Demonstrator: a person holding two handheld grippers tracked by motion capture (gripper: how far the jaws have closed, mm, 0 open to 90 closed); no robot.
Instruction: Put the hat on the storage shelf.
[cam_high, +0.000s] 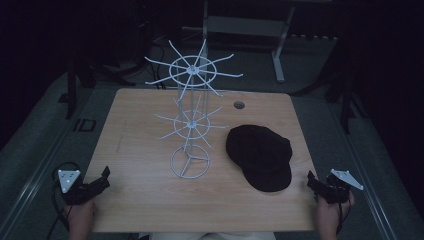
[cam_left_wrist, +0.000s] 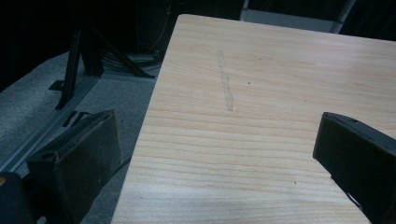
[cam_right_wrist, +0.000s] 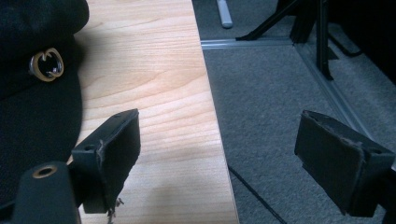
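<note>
Your two grippers are black, each topped with a grey three-cornered plate dotted with small screws. The left gripper (cam_high: 102, 179) trails a looping black cable; the right gripper (cam_high: 312, 181) has worn, frayed pads (cam_right_wrist: 119, 149) and a brass-ringed hole.

The high view is dim; beyond the table (cam_high: 150, 200) the room falls to black. Both gripper views are brighter, with soft glare on the wood and the near black parts slightly blurred.
</note>
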